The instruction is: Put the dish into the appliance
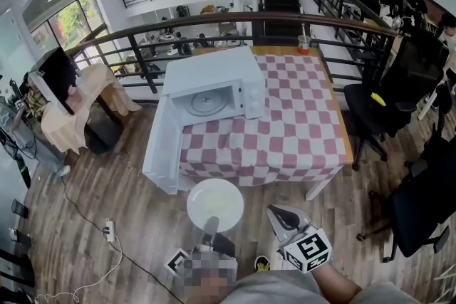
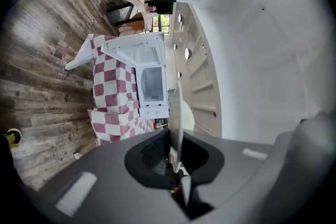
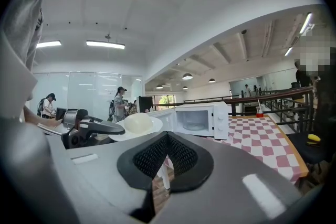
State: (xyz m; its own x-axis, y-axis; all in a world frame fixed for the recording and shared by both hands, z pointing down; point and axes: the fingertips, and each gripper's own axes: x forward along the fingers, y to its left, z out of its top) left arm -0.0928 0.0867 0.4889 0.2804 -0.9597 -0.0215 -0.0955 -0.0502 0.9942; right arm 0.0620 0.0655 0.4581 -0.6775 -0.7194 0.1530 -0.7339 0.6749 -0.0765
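Observation:
A white microwave [image 1: 217,85] stands on the pink-and-white checked table [image 1: 285,139], its door [image 1: 160,149] swung wide open to the left and the glass turntable visible inside. My left gripper [image 1: 211,226] is shut on the near rim of a white dish [image 1: 215,203], held level over the floor in front of the table. In the left gripper view the dish [image 2: 176,113] runs edge-on between the jaws, with the microwave [image 2: 151,81] beyond. My right gripper [image 1: 282,217] is shut and empty beside it. The right gripper view shows the dish [image 3: 137,126] and microwave [image 3: 202,119].
Black office chairs [image 1: 399,89] stand right of the table. A dark railing [image 1: 235,19] runs behind it. A red cup [image 1: 304,45] sits at the table's far edge. A power strip [image 1: 109,228] and cable lie on the wooden floor at left. People stand farther off.

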